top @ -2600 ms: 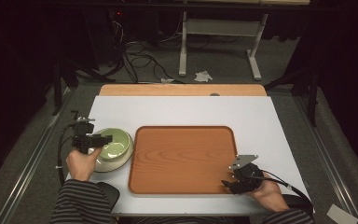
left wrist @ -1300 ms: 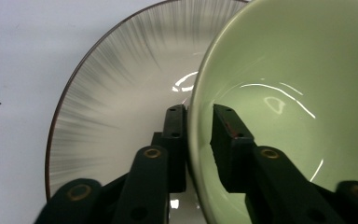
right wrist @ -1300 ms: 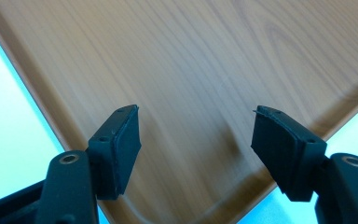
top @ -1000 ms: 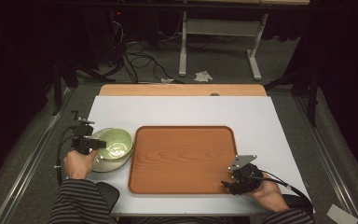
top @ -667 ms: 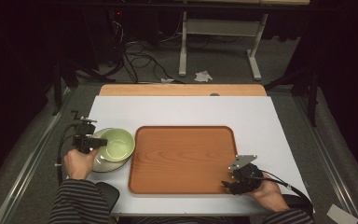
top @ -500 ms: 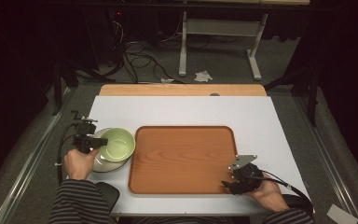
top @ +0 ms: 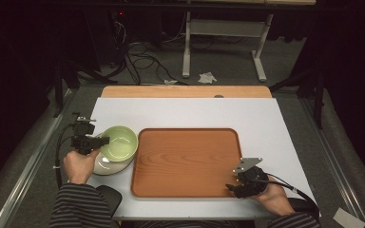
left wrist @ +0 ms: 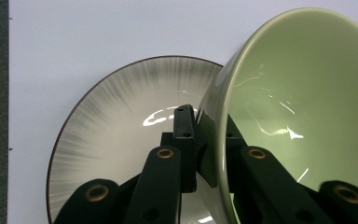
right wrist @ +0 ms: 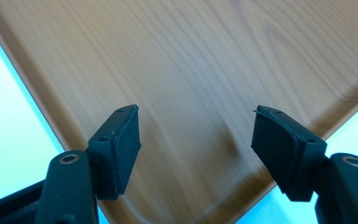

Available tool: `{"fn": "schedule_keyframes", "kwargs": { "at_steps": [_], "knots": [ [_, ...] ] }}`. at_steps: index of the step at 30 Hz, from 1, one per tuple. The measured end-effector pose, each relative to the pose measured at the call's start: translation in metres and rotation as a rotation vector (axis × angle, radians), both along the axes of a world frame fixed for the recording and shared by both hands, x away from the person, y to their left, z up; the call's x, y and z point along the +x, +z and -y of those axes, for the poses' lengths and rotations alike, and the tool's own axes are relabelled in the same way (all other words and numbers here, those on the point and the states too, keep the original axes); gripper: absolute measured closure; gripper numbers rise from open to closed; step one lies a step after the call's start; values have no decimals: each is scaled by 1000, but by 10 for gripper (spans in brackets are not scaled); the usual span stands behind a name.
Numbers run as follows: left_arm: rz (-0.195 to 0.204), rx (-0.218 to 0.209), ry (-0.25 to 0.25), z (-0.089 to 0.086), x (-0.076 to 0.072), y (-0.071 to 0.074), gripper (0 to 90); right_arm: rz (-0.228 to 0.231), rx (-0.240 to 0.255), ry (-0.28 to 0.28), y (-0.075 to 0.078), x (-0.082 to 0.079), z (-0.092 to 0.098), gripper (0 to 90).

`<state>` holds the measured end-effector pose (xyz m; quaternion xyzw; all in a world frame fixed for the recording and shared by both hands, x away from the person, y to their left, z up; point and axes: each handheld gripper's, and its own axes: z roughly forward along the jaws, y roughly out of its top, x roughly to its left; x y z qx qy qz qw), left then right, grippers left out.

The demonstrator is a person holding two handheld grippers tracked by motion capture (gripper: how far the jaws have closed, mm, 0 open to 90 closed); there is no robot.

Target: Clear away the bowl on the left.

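Two unmarked dishes: left gripper jaws clamp green bowl above plate; right gripper jaws apart.

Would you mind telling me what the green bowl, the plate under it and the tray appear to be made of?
The green bowl looks like glazed ceramic: smooth, glossy, with sharp light reflections. The plate also seems glazed ceramic, off-white with grey radial streaks and a thin dark rim. The tray looks like wood or wood-grain laminate, matte with visible grain; which one I cannot tell.
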<state>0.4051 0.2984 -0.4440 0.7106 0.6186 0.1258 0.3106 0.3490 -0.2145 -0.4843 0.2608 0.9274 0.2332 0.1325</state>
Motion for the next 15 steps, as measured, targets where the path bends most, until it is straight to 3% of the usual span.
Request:
{"fn": "schedule_keyframes", "kwargs": {
  "at_steps": [15],
  "knots": [
    [15,-20,-62,13,-1,7,832,-2,2,-3,0,0,0,340]
  ]
}}
